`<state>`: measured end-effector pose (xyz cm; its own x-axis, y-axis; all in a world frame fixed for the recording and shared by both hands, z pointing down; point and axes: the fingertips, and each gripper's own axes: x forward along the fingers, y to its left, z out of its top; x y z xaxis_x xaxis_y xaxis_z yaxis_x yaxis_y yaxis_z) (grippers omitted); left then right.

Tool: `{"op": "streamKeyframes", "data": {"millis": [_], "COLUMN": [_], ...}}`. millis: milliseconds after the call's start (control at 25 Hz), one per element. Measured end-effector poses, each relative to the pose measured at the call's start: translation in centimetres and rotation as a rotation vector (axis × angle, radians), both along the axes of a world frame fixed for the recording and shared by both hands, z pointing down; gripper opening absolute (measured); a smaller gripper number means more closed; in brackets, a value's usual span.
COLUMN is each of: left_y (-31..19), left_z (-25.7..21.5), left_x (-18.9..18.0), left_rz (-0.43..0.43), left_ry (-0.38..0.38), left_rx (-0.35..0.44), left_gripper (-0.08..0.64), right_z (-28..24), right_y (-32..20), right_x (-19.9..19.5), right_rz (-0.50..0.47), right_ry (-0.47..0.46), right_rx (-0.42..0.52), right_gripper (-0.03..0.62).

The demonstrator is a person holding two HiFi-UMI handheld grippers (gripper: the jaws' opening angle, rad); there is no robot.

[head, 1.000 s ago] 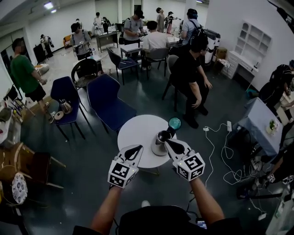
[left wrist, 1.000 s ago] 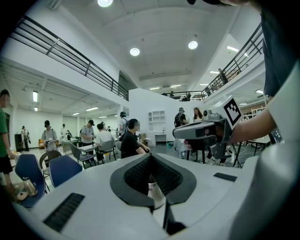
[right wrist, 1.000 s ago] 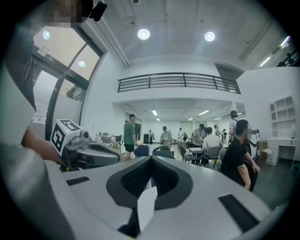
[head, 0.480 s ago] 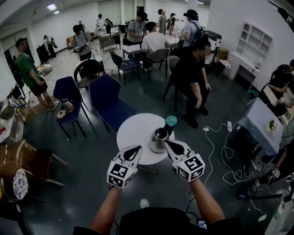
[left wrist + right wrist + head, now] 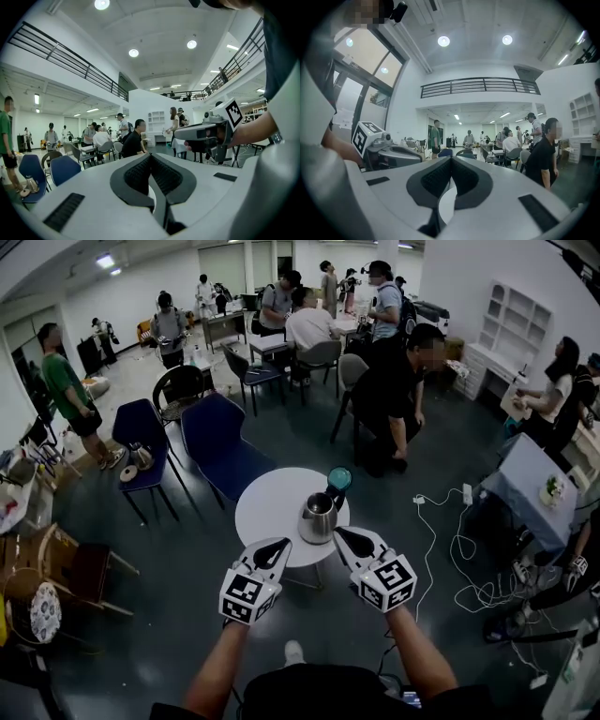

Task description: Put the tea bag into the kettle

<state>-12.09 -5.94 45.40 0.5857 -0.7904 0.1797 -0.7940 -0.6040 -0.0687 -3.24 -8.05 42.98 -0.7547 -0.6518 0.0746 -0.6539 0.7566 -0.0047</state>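
A steel kettle [image 5: 318, 518] stands on the right part of a small round white table [image 5: 272, 512]. Just behind it is a round teal thing [image 5: 338, 478]; I cannot tell whether it is the kettle's lid. No tea bag shows in any view. My left gripper [image 5: 278, 546] hovers over the table's near edge, left of the kettle, jaws shut and empty. My right gripper [image 5: 342, 534] hangs just in front of the kettle's right side, also shut and empty. Both gripper views look level across the room: left gripper [image 5: 151, 157], right gripper [image 5: 451, 159].
A blue chair [image 5: 217, 447] stands behind the table and another blue chair [image 5: 139, 432] to its left. A person in black [image 5: 389, 395] sits behind on the right. White cables [image 5: 441, 540] and a power strip lie on the floor to the right. Several people stand farther back.
The table and kettle have slid slightly up and left in the head view. Both grippers keep their places and stay shut. People in the background have moved.
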Motion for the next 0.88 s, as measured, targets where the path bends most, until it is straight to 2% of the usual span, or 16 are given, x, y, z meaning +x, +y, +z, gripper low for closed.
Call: {"op": "streamKeyframes", "data": {"millis": [880], "left_y": [7.5], "left_z": [-1.5], "left_x": [5.6], "left_rz": [0.000], "left_ry": [-0.002], "left_rx": [0.009], "left_gripper": [0.017], "right_z": [-0.9], "right_y": [7.2], "right_x": [5.7], "right_rz": [0.004], "right_ry": [-0.014], "right_rx": [0.010], "right_gripper": [0.018]}}
